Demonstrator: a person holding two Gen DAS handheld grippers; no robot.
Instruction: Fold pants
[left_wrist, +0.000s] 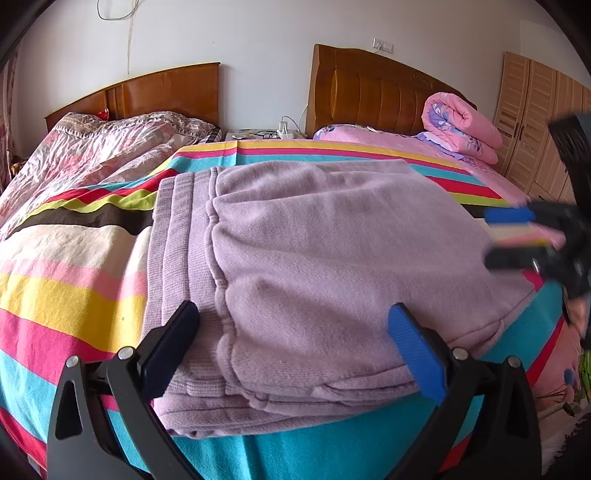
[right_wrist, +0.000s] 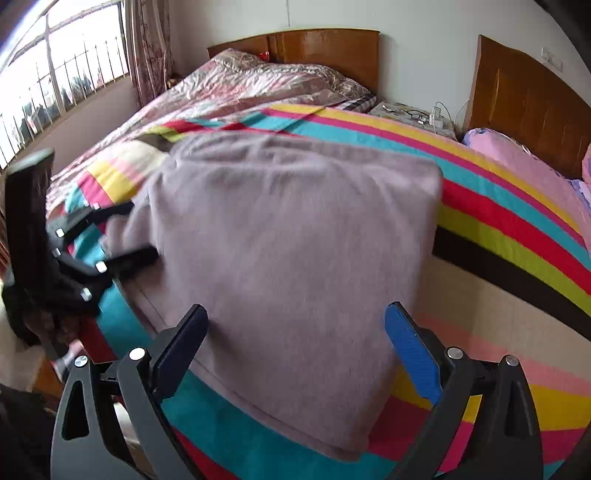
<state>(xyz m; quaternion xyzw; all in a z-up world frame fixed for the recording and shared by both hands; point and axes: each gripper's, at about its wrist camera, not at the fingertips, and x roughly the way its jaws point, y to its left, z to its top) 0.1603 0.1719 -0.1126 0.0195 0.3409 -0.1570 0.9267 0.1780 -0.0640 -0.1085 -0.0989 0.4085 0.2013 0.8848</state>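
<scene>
The lilac knit pants (left_wrist: 314, 258) lie folded into a thick rectangle on the striped bed sheet (left_wrist: 66, 295), waistband layers stacked at the near left edge. My left gripper (left_wrist: 295, 332) is open, its fingers straddling the near edge of the stack without pinching it. My right gripper (right_wrist: 295, 328) is open, hovering over the near edge of the same pants (right_wrist: 295, 240), holding nothing. The right gripper also shows at the right edge of the left wrist view (left_wrist: 517, 236), open beside the pants. The left gripper shows at the left of the right wrist view (right_wrist: 110, 236).
A crumpled floral quilt (left_wrist: 92, 155) lies on the far left bed. A rolled pink quilt (left_wrist: 461, 129) sits by the right headboard. A nightstand (left_wrist: 266, 134) with glasses and a charger stands between the headboards. A wardrobe (left_wrist: 535, 122) is at right, a window (right_wrist: 55, 74) at left.
</scene>
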